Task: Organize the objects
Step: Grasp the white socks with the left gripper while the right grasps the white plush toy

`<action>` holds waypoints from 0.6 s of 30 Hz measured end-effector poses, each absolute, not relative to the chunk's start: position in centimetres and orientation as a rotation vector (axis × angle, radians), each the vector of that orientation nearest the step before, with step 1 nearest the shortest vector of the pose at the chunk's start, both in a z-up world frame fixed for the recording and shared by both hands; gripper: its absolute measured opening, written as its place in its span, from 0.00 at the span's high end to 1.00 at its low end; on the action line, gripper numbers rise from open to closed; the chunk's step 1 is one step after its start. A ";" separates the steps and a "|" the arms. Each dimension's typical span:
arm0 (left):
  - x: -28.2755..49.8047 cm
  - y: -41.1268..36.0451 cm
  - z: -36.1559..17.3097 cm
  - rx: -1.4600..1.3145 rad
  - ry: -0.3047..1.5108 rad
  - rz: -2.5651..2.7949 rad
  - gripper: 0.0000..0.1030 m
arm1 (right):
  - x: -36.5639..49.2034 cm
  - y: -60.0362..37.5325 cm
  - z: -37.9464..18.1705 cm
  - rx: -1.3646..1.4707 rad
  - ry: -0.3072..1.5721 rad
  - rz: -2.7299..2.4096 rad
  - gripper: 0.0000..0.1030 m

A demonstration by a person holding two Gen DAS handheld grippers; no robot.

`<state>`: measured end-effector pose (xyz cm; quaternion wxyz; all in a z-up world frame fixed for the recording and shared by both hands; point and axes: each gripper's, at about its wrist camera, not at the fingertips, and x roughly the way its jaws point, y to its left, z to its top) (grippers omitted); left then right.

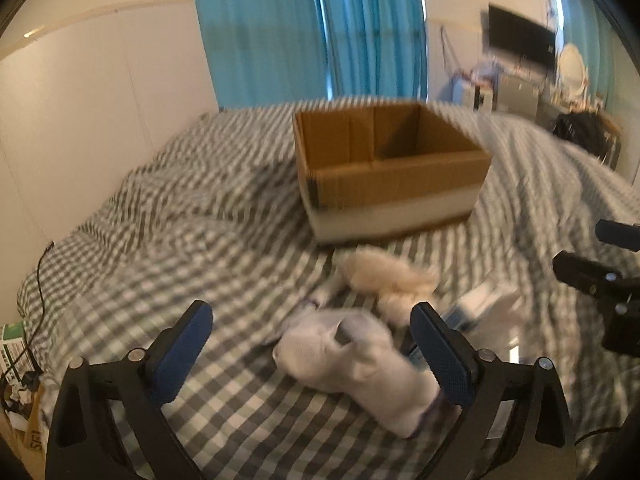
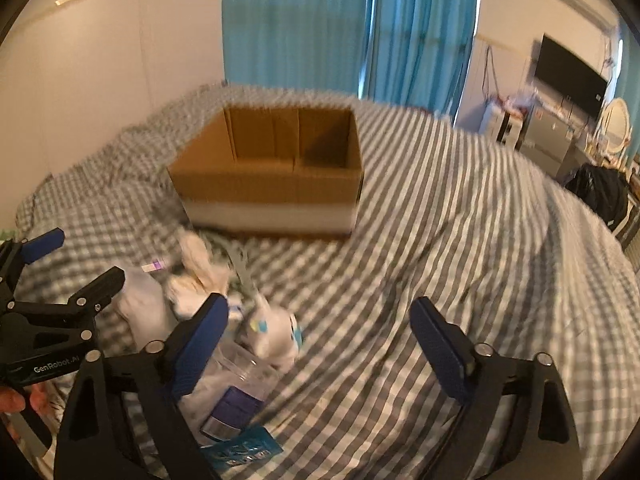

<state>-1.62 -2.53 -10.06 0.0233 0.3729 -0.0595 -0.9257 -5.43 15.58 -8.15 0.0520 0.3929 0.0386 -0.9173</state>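
Note:
An open cardboard box point(image 1: 384, 168) stands empty on a grey checked bed cover; it also shows in the right wrist view point(image 2: 276, 176). In front of it lie a pale lavender soft item point(image 1: 360, 364), a cream fluffy item point(image 1: 384, 276) and a clear plastic packet point(image 1: 480, 304). My left gripper point(image 1: 316, 356) is open, its blue pads either side of the lavender item, just above it. My right gripper point(image 2: 320, 352) is open over bare cover, with a white toy point(image 2: 276, 336) and a clear packet with a purple label point(image 2: 236, 400) by its left finger.
The bed cover point(image 1: 180, 220) is rumpled with ridges at the right point(image 2: 480, 240). A white wall runs along the left and blue curtains point(image 1: 312, 28) hang behind. A TV point(image 2: 568, 72), cabinets and a black bag point(image 2: 600, 192) stand at the far right. A cable and boxes point(image 1: 16, 352) sit left of the bed.

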 end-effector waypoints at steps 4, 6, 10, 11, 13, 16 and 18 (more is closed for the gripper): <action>-2.5 -2.6 -12.2 1.258 -0.168 -2.843 0.11 | -6.5 15.0 -10.5 1.282 0.118 -2.715 0.19; -2.8 -2.3 -12.9 1.296 -0.175 -2.846 0.14 | -6.8 14.4 -11.1 1.303 0.143 -2.683 0.21; -3.4 -1.6 -13.9 1.356 -0.205 -2.852 0.22 | -7.8 13.6 -12.6 1.372 0.185 -2.634 0.30; -3.5 -1.5 -14.1 1.359 -0.216 -2.852 0.22 | -8.2 13.5 -12.9 1.391 0.188 -2.627 0.33; -3.8 -1.5 -14.5 1.362 -0.221 -2.862 0.23 | -8.9 13.5 -13.7 1.425 0.180 -2.606 0.37; -4.3 -1.7 -14.8 1.363 -0.191 -2.870 0.27 | -9.4 13.3 -14.1 1.426 0.126 -2.567 0.42; -4.2 -1.5 -14.9 1.355 -0.210 -2.878 0.30 | -9.5 12.9 -14.2 1.419 0.133 -2.554 0.48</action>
